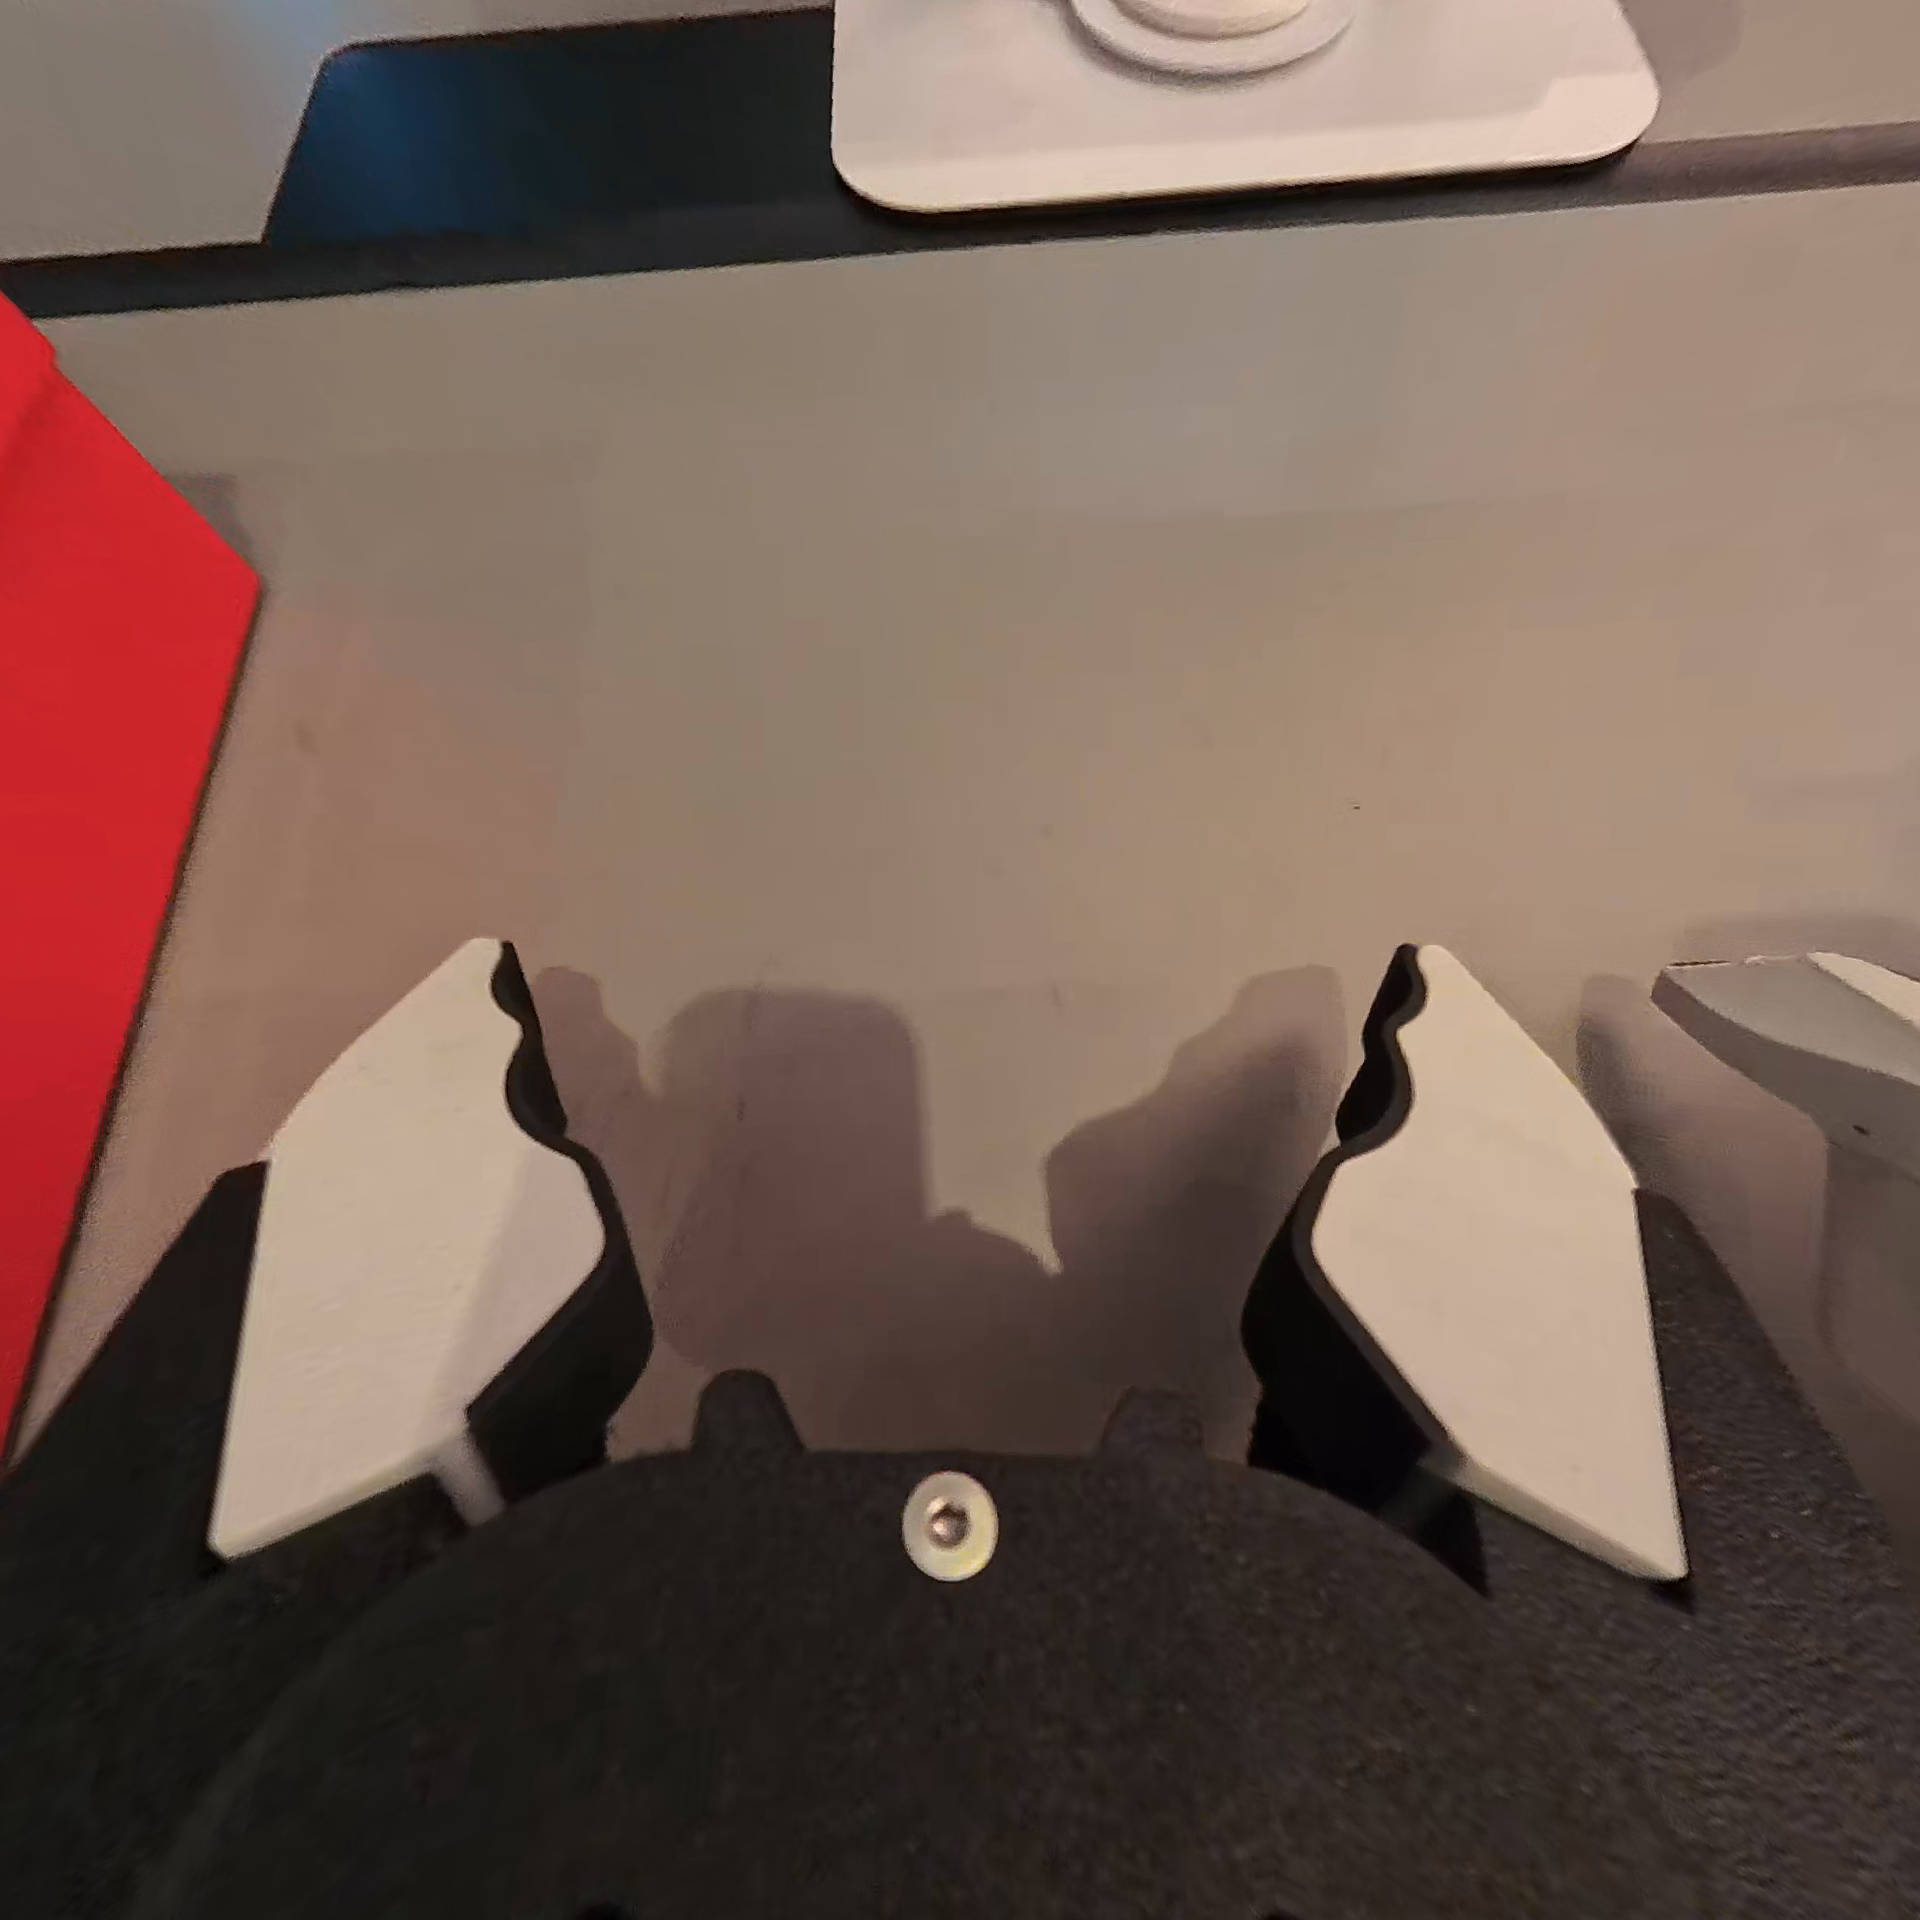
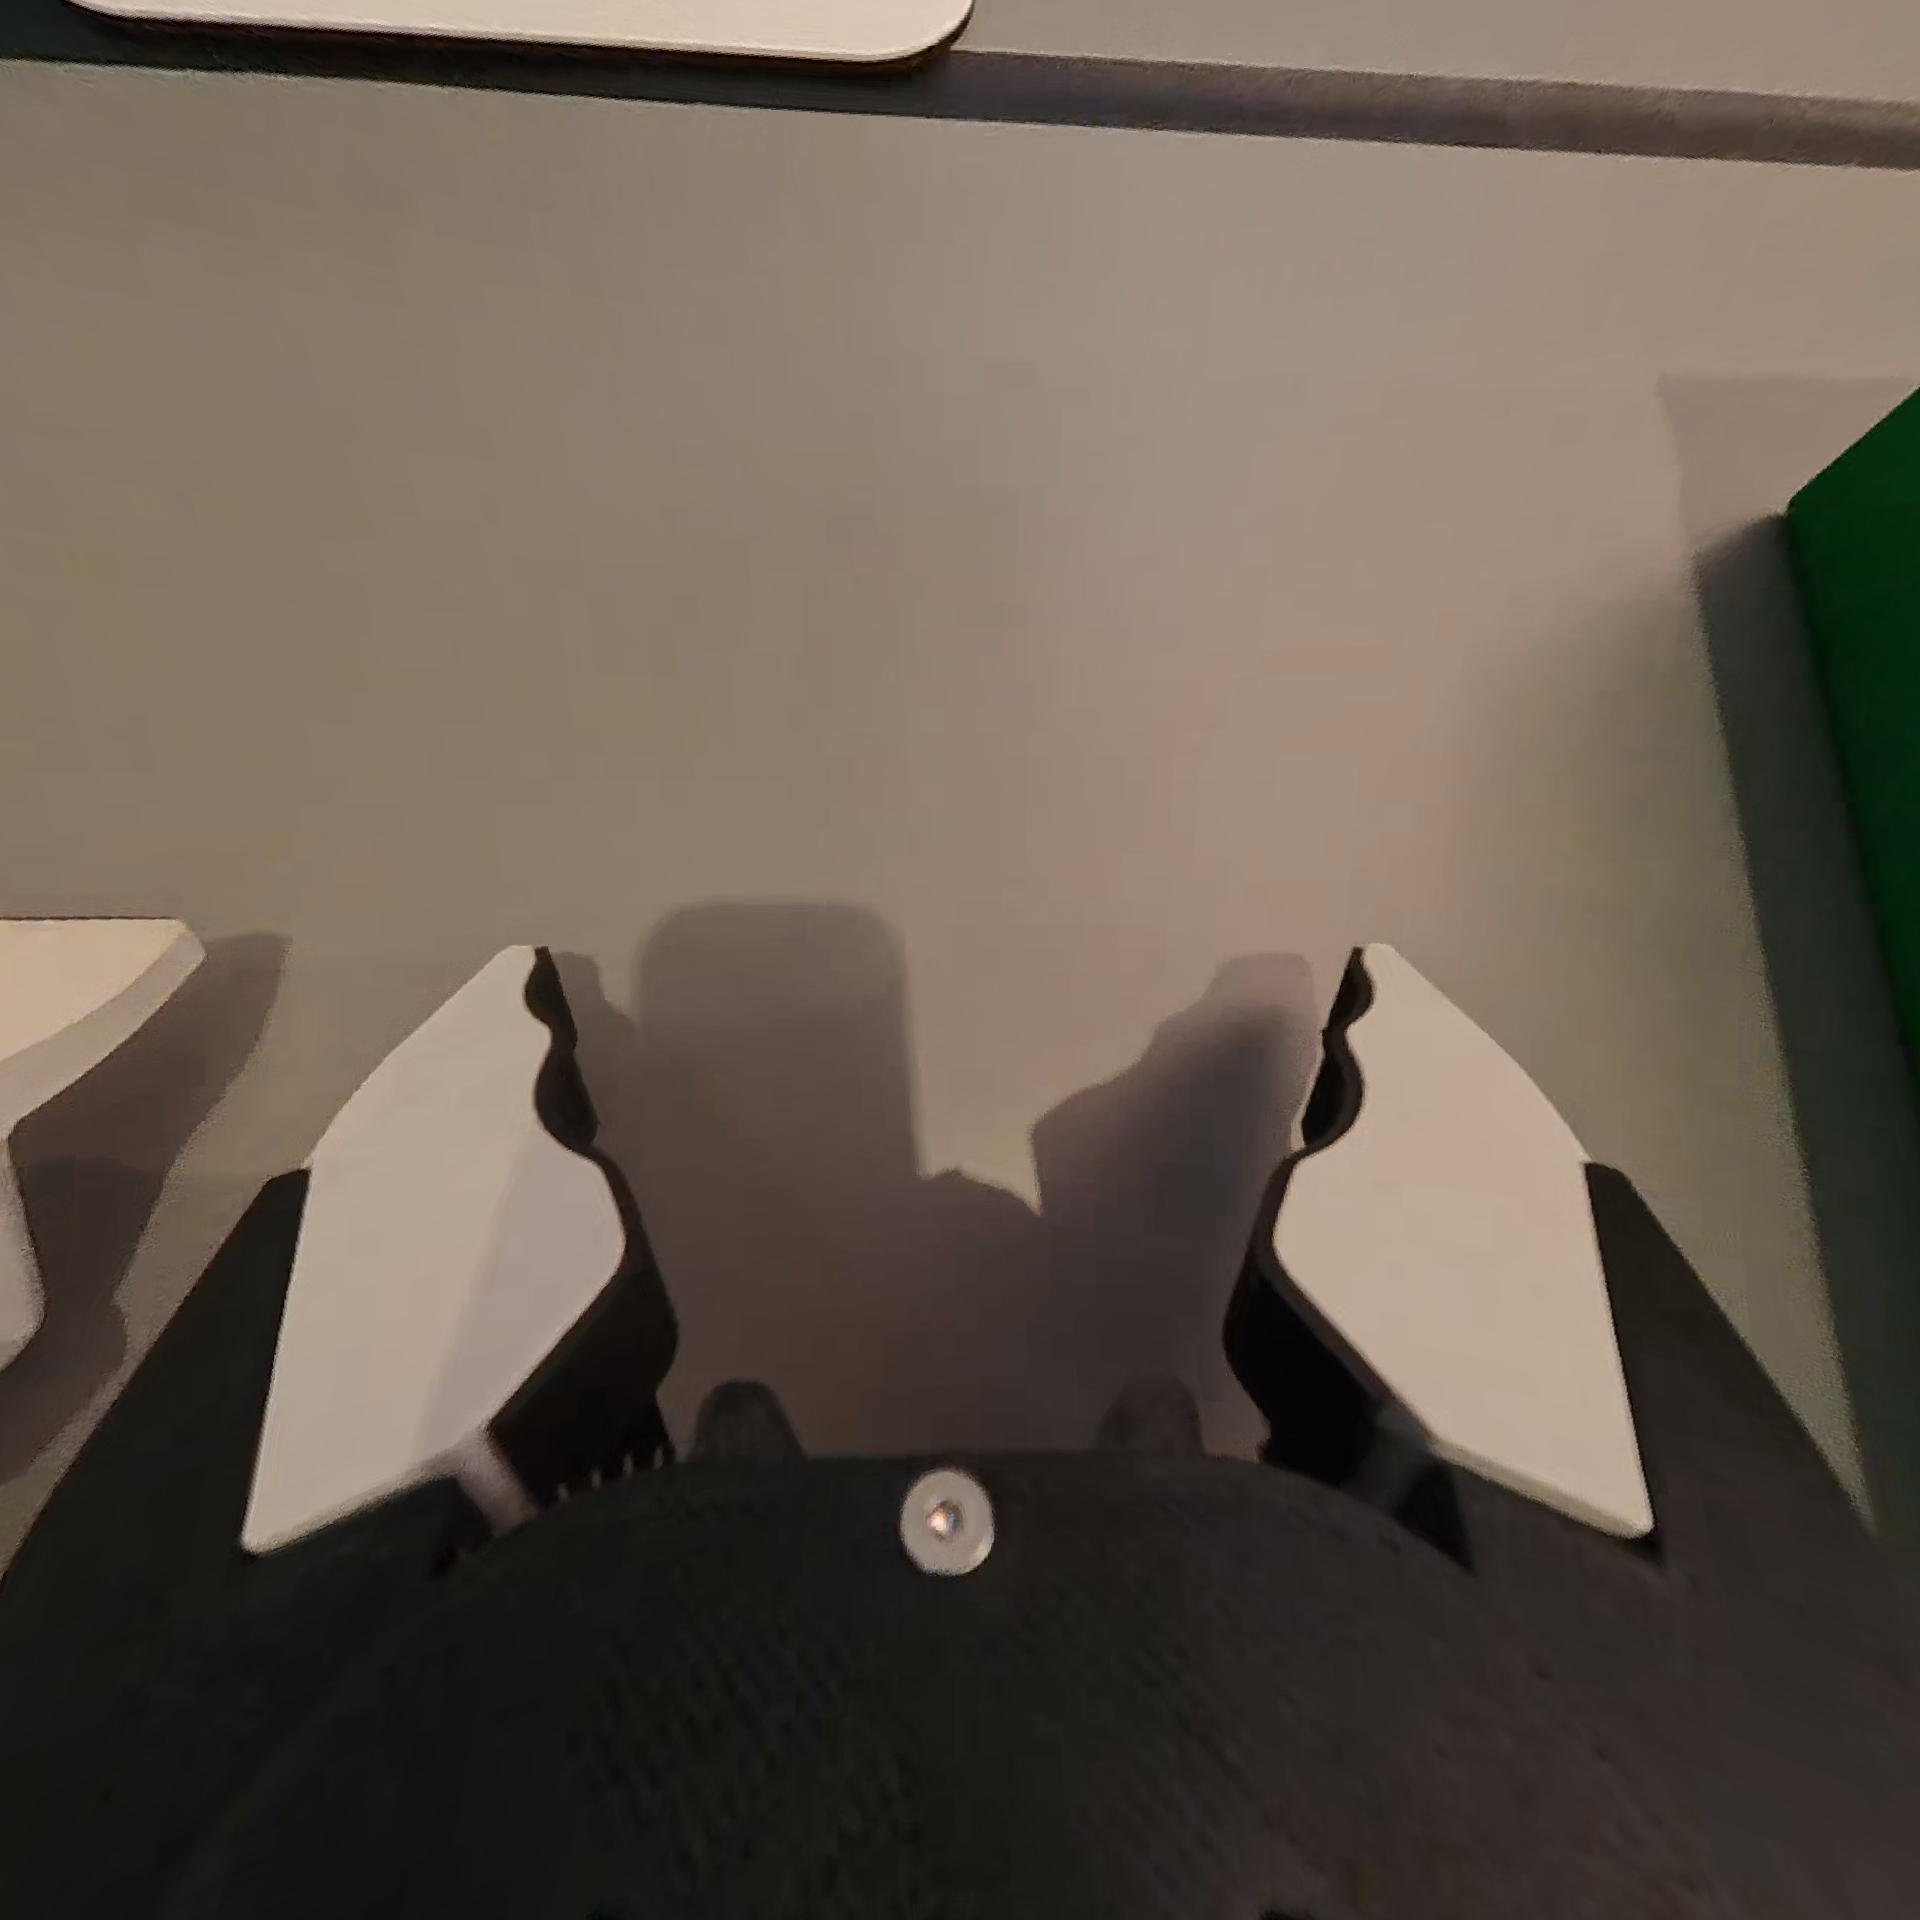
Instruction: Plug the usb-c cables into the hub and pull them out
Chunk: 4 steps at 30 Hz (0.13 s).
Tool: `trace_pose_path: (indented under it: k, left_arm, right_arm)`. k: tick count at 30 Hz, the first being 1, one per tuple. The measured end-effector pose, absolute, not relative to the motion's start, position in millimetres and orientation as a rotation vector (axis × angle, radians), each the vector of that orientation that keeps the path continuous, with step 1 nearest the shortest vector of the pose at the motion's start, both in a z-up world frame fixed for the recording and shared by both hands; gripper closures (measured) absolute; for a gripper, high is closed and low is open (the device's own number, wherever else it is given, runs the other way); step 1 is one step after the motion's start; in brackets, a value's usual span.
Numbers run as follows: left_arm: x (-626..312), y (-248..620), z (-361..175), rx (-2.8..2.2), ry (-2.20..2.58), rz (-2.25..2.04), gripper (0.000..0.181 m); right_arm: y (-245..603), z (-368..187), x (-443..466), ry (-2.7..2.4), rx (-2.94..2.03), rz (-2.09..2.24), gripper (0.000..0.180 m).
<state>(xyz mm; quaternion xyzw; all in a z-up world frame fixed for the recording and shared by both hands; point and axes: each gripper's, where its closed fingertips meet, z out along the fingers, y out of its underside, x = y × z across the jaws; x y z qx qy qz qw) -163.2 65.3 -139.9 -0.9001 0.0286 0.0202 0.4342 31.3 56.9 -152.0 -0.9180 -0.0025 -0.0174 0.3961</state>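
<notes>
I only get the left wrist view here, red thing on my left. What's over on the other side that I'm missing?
Observer: A green block lies on the table, right of the right gripper.
Operator: Is that gripper holding a cable?
Observer: No, its jaws stand open and empty over bare table.
Operator: Any hub there?
Observer: None shows; only the corner of a white base at the top edge.
</notes>
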Motion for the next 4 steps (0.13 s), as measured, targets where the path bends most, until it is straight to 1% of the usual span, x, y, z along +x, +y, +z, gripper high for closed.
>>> trace_pose_path:
  k: [4]
  left_arm:
    - [-163.5, 69.1, -153.2, -2.322, 0.057, 0.019, 0.036]
  right_arm:
    - [61.4, -162.1, 32.2, 0.005, -2.36, -0.047, 0.043]
